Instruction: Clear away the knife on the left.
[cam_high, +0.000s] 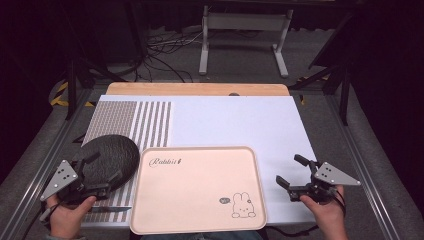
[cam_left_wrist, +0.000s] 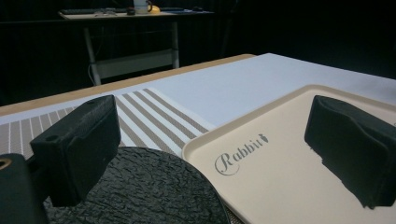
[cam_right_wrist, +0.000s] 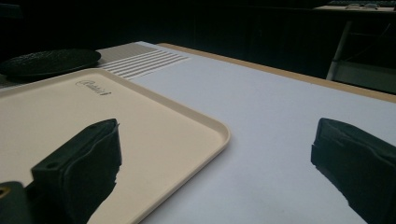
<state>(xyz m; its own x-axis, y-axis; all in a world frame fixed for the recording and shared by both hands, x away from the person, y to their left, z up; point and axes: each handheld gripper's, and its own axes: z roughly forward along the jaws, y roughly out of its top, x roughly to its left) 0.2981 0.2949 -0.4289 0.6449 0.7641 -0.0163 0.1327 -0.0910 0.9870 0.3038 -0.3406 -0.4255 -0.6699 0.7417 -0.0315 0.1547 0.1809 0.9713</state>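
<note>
Right now both tools hang just above the table with nothing in them. At about eight o'clock the left gripper (cam_high: 102, 172) spreads its jaws wide over the near edge of the black plate (cam_high: 112, 150), which lies on the striped mat (cam_high: 145, 125) and touches the cream tray's (cam_high: 200, 220) left rim. From that hover, I'd guess the plate is what it means to pick up. Over at four o'clock the right gripper (cam_high: 290, 172) is also agape, above bare white sheet (cam_high: 235, 120) just beside the tray, probably waiting its turn. A knife (cam_high: 107, 209) lies at seven o'clock, near the left hand (cam_high: 67, 215).
</note>
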